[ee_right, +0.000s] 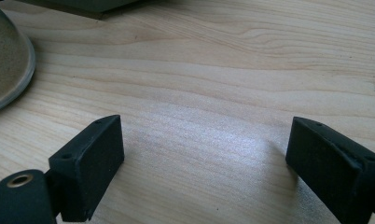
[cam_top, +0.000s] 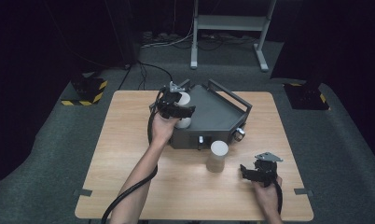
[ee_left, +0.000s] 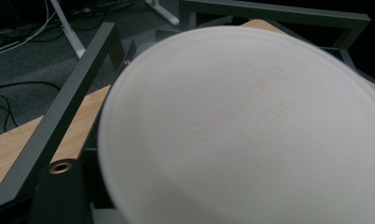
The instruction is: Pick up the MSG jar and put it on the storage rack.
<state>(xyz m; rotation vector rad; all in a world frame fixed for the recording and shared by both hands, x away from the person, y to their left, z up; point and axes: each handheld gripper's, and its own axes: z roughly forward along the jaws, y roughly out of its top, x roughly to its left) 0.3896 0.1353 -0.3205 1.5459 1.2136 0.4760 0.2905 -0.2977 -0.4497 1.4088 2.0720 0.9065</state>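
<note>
My left gripper [cam_top: 177,108] hovers at the left edge of a dark grey frame-like tray [cam_top: 230,96] at the back of the wooden table. White round parts of a container [cam_top: 184,98] show just beyond and just below the gripper's black body. In the left gripper view a blurred white round lid [ee_left: 251,135] sits very close and hides the jaws. A pale cylindrical container with a white lid [cam_top: 218,155] stands on the table in front of the tray. To its right, my right gripper [cam_top: 245,171] [ee_right: 204,158] rests low over the bare wood, open, with nothing between its jaws.
The tray has raised bars [ee_left: 59,116] along its sides and knobs on its front face [cam_top: 240,133]. The standing container's base [ee_right: 6,60] lies left of the right gripper's jaws. A desk frame [cam_top: 227,23] and cables stand on the floor behind the table.
</note>
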